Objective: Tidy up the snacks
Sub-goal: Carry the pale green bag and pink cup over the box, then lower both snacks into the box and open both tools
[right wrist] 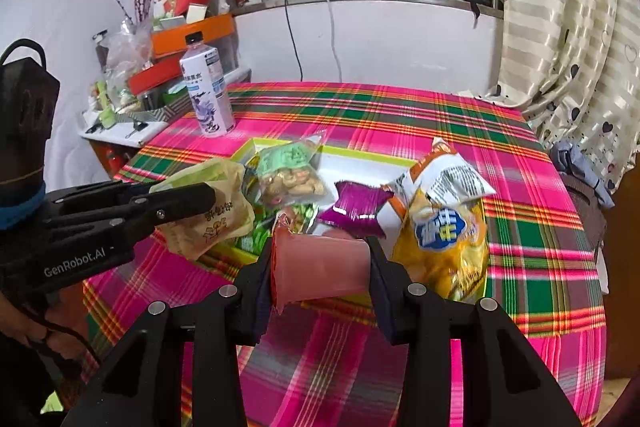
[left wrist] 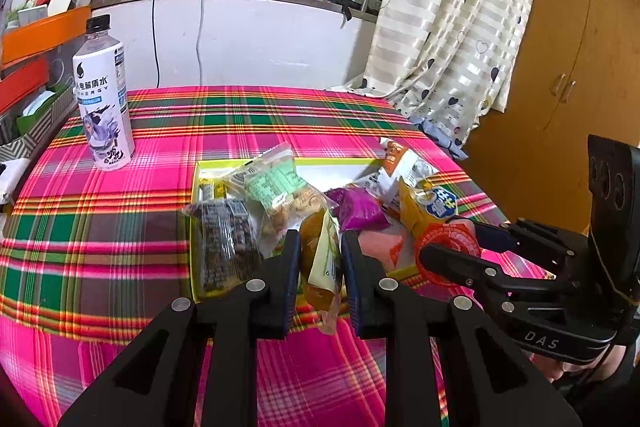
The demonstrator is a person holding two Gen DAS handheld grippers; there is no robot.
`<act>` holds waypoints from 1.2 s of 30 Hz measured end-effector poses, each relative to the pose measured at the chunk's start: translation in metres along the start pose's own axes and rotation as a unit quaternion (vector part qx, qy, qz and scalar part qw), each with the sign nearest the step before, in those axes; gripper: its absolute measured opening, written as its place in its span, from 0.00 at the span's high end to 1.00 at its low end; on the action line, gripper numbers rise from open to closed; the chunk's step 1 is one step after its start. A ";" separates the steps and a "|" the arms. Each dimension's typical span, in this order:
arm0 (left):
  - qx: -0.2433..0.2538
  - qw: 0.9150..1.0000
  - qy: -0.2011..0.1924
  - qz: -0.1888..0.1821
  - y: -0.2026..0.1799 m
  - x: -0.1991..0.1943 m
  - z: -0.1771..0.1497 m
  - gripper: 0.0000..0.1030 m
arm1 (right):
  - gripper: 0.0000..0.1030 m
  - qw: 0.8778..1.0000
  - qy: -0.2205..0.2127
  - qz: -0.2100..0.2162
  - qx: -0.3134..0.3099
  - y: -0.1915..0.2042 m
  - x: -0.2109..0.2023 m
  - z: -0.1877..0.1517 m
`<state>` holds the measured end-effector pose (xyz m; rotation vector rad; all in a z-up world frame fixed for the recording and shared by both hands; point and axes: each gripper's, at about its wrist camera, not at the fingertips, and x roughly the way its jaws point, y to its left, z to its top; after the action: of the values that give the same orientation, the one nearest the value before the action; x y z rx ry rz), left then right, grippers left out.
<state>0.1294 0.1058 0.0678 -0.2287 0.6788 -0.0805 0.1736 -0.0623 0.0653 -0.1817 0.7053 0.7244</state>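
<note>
Plaid pink-and-green cloth covers my counter. On it lies a flat yellow-rimmed tray heaped with crinkled foil and clear plastic snack packets, beside an upright white bottle. My left gripper pinches a soft yellowish bread packet above the tray's near edge; my right gripper clamps a smooth pink cup, foil lid leftward.

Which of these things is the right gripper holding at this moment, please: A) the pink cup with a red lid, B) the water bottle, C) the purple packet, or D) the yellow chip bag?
A: the right gripper has its jaws pressed against both sides of the pink cup, lifted sideways above the tray.
</note>
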 end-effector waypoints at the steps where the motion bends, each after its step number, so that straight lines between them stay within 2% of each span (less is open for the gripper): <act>1: 0.000 1.000 0.000 0.001 0.002 0.003 0.002 0.79 | 0.61 1.000 0.001 0.000 0.001 0.000 0.002 0.002; 18: -0.016 1.000 -0.002 -0.002 0.025 0.034 0.023 0.79 | 0.61 1.000 0.019 -0.015 0.020 -0.016 0.060 0.041; 30: -0.019 1.000 -0.014 -0.011 0.034 0.041 0.034 0.79 | 0.60 0.998 0.040 -0.024 0.030 -0.022 0.097 0.061; 36: -0.023 1.000 -0.011 -0.011 0.038 0.046 0.036 0.79 | 0.55 0.998 0.044 -0.017 0.040 -0.027 0.101 0.062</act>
<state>0.1876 0.1428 0.0577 -0.2802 0.6570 -0.0827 0.2775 -0.0035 0.0444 -0.1531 0.8125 0.6570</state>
